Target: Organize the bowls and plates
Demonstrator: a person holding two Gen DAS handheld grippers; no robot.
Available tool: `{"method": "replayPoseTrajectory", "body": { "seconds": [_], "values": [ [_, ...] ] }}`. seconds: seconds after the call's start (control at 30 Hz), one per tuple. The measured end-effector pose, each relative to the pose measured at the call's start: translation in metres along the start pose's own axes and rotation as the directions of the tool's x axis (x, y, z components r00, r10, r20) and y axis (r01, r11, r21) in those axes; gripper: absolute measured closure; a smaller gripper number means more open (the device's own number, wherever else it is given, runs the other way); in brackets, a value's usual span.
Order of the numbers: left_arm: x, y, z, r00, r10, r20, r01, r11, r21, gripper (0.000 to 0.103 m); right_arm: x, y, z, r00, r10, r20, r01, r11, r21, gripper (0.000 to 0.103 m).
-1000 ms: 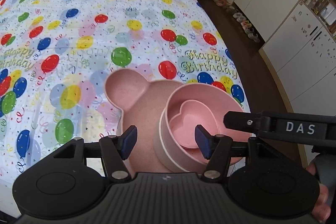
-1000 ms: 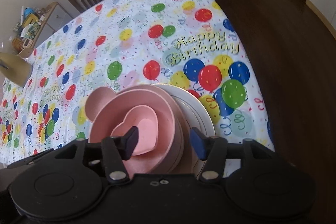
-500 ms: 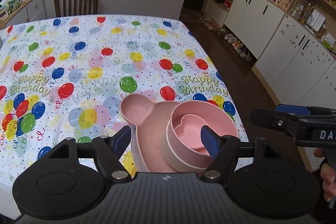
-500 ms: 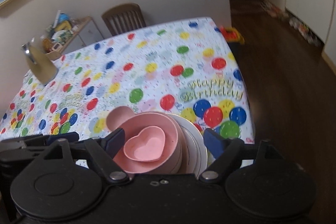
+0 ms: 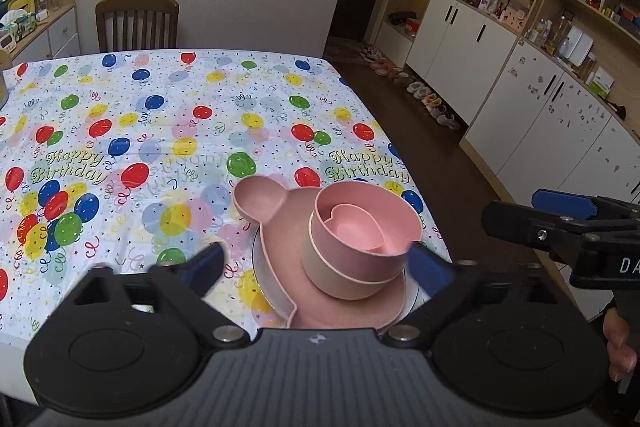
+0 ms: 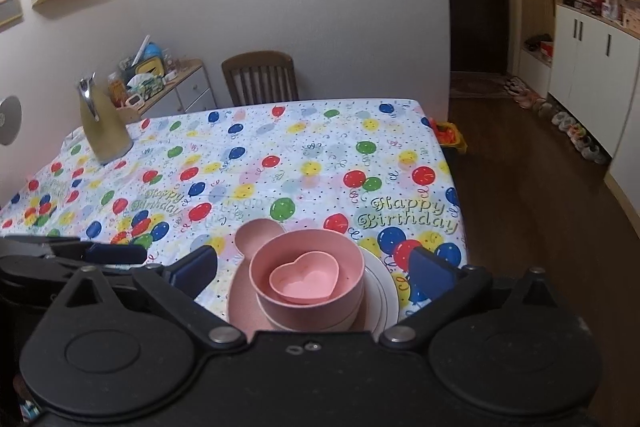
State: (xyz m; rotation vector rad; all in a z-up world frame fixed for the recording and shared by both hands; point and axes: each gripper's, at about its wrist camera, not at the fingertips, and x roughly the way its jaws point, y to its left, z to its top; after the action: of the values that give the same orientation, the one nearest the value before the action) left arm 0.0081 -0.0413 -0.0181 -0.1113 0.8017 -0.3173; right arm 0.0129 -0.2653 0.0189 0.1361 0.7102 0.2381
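Note:
A stack stands near the table's front right corner. A white plate (image 6: 382,297) lies at the bottom, a pink bear-eared plate (image 5: 276,227) on it, a round pink bowl (image 5: 352,267) on that, and a small pink heart-shaped bowl (image 5: 354,227) inside the bowl. My left gripper (image 5: 316,269) is open and empty, held above and behind the stack. My right gripper (image 6: 314,273) is open and empty, also above and behind the stack. The stack shows in the right wrist view with the heart bowl (image 6: 306,279) on top. The right gripper's arm (image 5: 560,231) shows at the right of the left wrist view.
The table wears a balloon "Happy Birthday" cloth (image 5: 160,131). A wooden chair (image 6: 260,77) stands at the far side. A gold jug (image 6: 102,127) stands at the table's far left corner. White cabinets (image 5: 520,99) and shoes (image 5: 424,95) line the right wall.
Both grippers have pulled back and risen away from the stack, and both have opened wider. The stack has stayed in place.

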Motion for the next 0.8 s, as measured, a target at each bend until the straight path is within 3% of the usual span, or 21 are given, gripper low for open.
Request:
{"method": "replayPoseTrajectory", "body": {
  "seconds": [0.27, 0.8],
  "values": [
    [-0.024, 0.002, -0.016, 1.0, 0.002, 0.01, -0.002, 1.0, 0.002, 0.0, -0.023, 0.01, -0.025, 0.997, -0.052, 0.059, 0.051, 0.998, 0.021, 0.0],
    [-0.056, -0.014, -0.045, 0.999, 0.016, 0.03, -0.017, 1.0, 0.012, 0.0, -0.057, 0.028, -0.066, 0.993, -0.108, 0.042, 0.105, 0.992, 0.066, 0.0]
  ]
}}
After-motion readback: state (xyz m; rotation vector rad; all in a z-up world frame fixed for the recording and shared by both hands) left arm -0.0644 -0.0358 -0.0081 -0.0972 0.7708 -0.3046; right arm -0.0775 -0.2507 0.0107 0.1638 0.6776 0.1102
